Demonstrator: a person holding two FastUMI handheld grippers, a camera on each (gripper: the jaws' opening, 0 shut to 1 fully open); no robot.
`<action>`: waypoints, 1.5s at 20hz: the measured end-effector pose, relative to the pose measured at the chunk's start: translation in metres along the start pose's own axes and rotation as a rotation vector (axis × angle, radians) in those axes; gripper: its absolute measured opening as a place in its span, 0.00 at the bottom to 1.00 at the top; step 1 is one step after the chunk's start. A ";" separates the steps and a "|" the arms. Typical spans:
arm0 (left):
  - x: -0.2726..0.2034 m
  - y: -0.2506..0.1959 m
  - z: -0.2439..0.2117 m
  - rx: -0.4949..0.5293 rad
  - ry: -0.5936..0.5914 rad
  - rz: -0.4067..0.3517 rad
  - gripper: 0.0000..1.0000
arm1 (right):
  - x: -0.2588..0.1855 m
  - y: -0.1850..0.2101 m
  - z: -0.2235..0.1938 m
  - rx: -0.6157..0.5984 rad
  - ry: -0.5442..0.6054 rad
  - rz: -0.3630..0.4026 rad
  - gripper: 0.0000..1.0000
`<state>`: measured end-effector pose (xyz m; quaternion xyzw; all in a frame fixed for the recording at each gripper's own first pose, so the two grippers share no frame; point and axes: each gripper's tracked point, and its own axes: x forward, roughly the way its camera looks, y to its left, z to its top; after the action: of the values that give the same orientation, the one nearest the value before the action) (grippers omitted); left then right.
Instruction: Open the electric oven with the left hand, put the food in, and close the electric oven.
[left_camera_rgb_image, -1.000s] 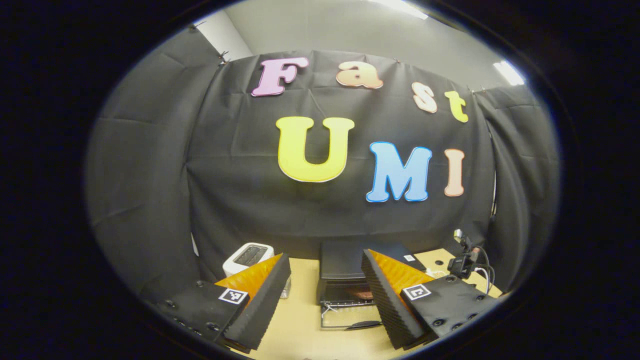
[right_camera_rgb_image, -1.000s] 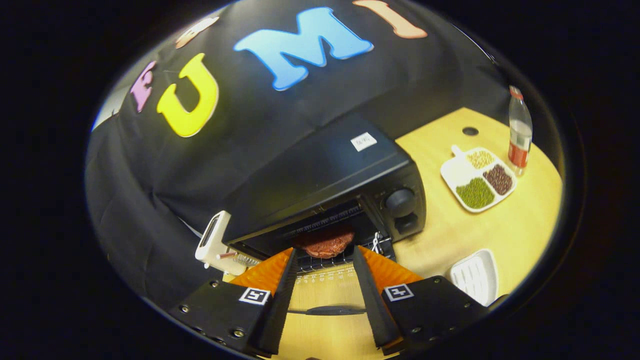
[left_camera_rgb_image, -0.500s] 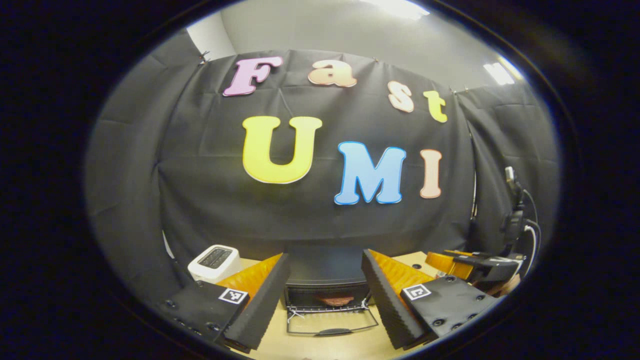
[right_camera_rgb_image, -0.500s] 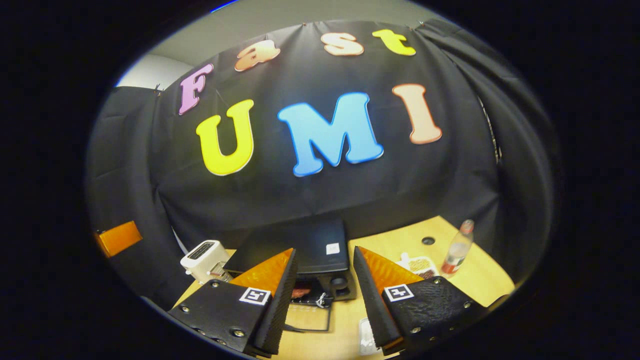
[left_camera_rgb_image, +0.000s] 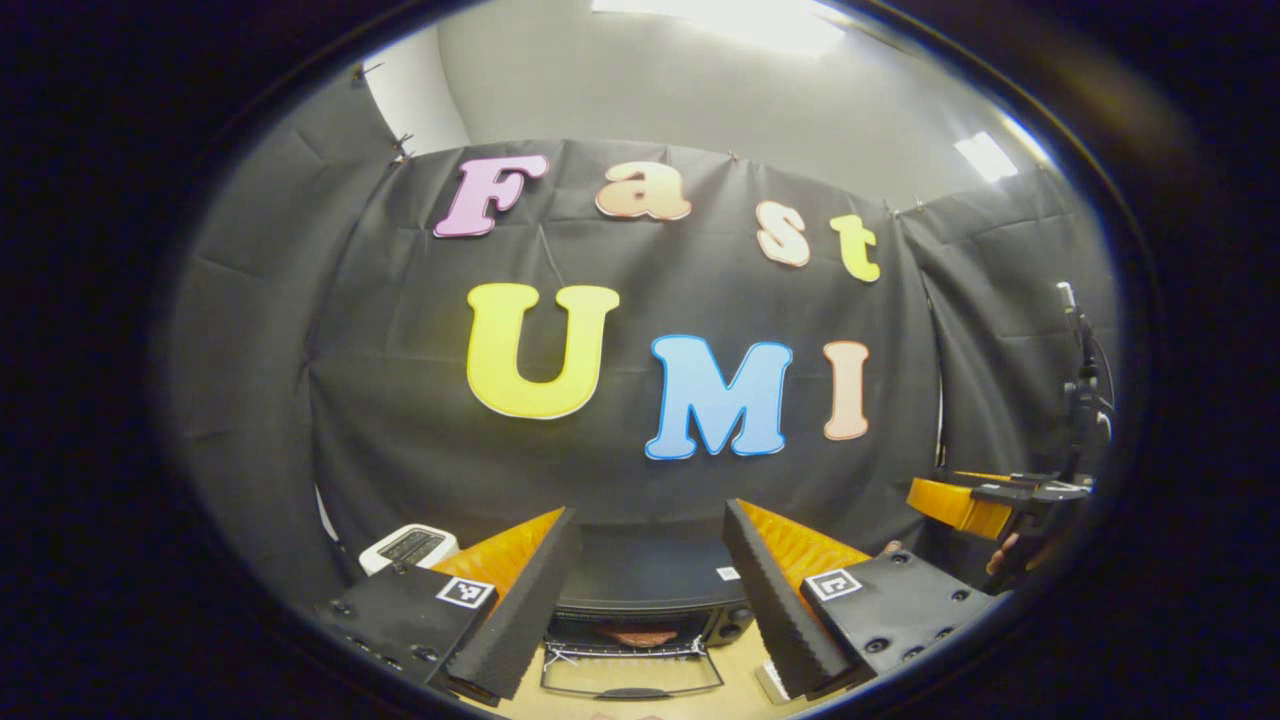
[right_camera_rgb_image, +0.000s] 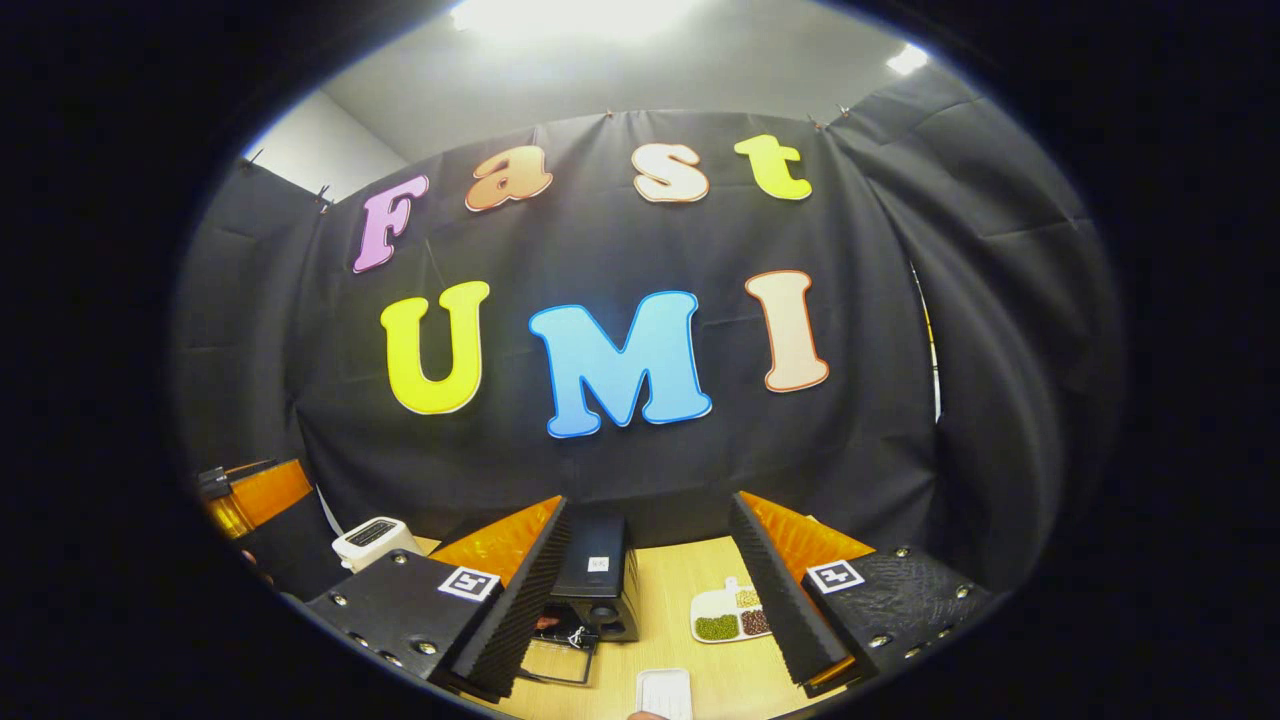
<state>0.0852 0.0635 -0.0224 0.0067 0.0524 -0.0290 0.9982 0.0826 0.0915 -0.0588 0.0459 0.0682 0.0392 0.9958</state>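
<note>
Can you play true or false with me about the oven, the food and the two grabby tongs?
1. The oven door is shut. False: it hangs open, folded down.
2. Reddish food sits inside the oven. True.
3. The left tongs are pinching the door handle. False: they are open, holding nothing.
4. A white toaster stands on the table beside the oven. True.
5. The right tongs are carrying the divided plate of beans. False: they are open, and the plate lies on the table.
</note>
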 end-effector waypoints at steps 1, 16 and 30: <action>-0.001 -0.002 -0.002 0.005 0.001 0.001 1.00 | -0.001 -0.002 0.002 0.009 -0.001 0.001 0.96; 0.022 -0.012 -0.126 0.000 0.292 0.024 1.00 | 0.004 -0.035 0.011 -0.001 -0.035 0.026 0.96; 0.014 -0.018 -0.278 0.008 0.689 0.017 0.98 | 0.009 -0.072 -0.006 0.012 0.023 -0.011 0.96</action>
<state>0.0688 0.0493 -0.3001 0.0204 0.3862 -0.0168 0.9220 0.0961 0.0210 -0.0730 0.0510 0.0803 0.0340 0.9949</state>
